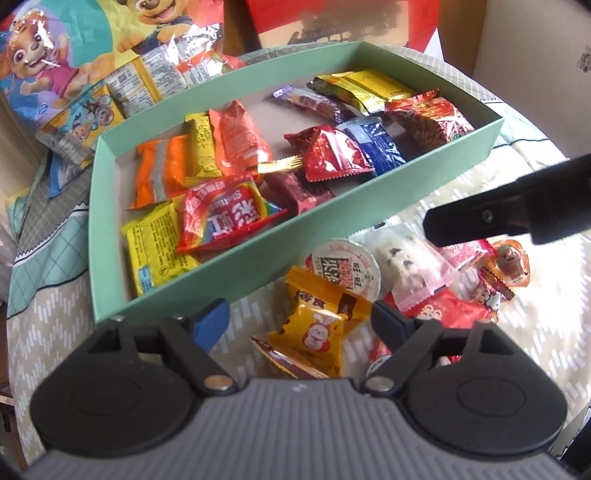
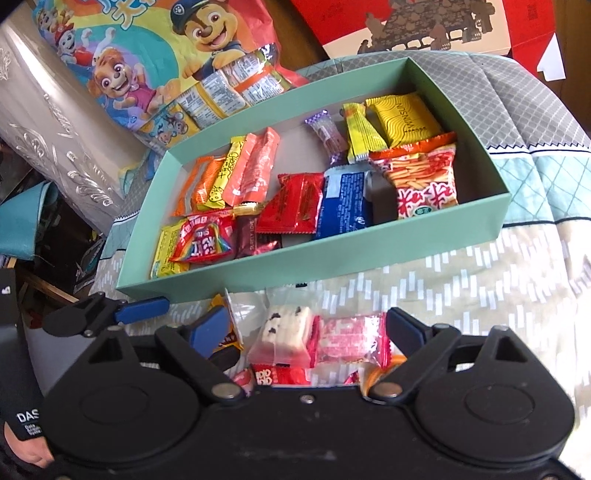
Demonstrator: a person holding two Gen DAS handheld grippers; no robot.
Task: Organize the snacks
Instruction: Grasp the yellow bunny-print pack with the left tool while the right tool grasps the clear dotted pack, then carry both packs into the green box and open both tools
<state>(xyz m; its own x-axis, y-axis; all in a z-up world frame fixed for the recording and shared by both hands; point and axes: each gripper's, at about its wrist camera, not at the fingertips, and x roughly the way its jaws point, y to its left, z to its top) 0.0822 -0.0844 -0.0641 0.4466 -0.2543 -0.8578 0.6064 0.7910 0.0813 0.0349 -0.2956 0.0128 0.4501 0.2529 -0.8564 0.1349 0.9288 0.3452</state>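
Note:
A mint-green box (image 1: 110, 221) (image 2: 369, 254) holds several wrapped snacks, among them a red rainbow candy bag (image 1: 225, 218) (image 2: 207, 240). Loose snacks lie on the cloth in front of the box. My left gripper (image 1: 299, 325) is open, its jaws on either side of a yellow rabbit-print candy (image 1: 317, 325). My right gripper (image 2: 310, 328) is open above a clear pack with a white chocolate-chip cake (image 2: 284, 332) (image 1: 410, 269) and a pink-and-white pack (image 2: 351, 339). The right gripper's finger (image 1: 480, 218) shows at the right of the left wrist view.
A cartoon-dog snack bag (image 1: 55, 66) (image 2: 147, 62) lies behind the box on the left. A red gift box (image 1: 332, 18) (image 2: 406, 26) stands behind. A round foil-lidded cup (image 1: 347, 269) and red packs (image 1: 454, 310) lie on the patterned cloth (image 2: 480, 295).

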